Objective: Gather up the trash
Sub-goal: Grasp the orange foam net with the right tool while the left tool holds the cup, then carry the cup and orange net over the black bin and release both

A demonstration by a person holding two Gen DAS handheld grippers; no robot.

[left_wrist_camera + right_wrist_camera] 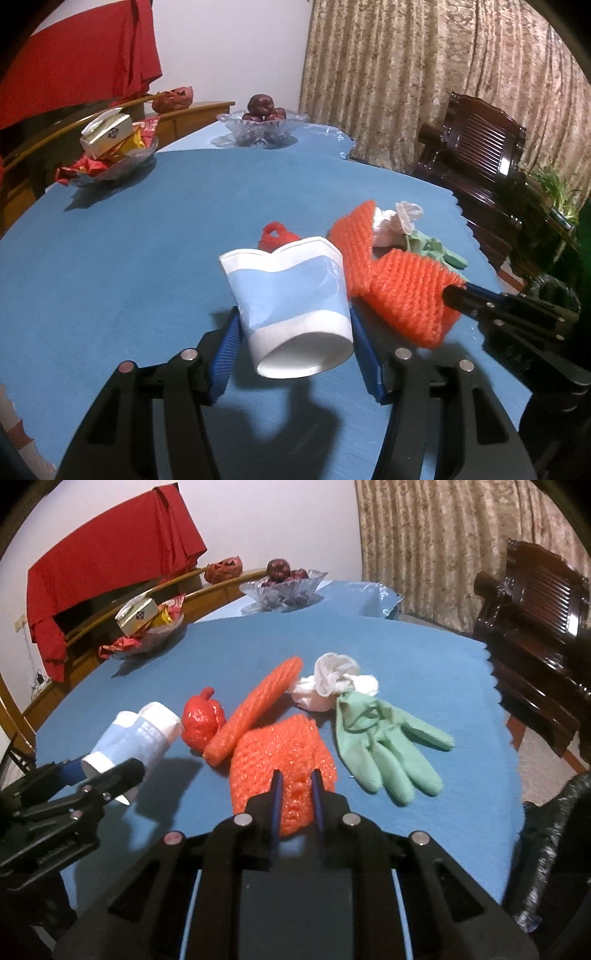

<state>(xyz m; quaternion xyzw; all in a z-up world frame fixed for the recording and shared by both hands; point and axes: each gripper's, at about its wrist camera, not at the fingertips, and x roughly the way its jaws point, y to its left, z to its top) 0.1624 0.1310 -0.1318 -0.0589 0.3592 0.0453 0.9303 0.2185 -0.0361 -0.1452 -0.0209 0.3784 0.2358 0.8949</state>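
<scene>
Two blue-padded fingers of the left gripper (293, 332) clamp a crushed paper cup (291, 299), white with a pale blue band; its print is too blurred to read. Just beside the cup lies orange foam netting (406, 295) on the blue worktop (129, 240), with a glass fruit bowl (258, 127) far behind it before a patterned curtain (424, 74).

In the right wrist view, the right gripper (297, 797) pinches the netting (280, 753). Beside the netting lie a green glove (384, 746), a red bag (202, 720) and white tissue (332, 683); a red cloth (110, 561) hangs behind.

Glove (388, 746) right of foam net (284, 753)
</scene>
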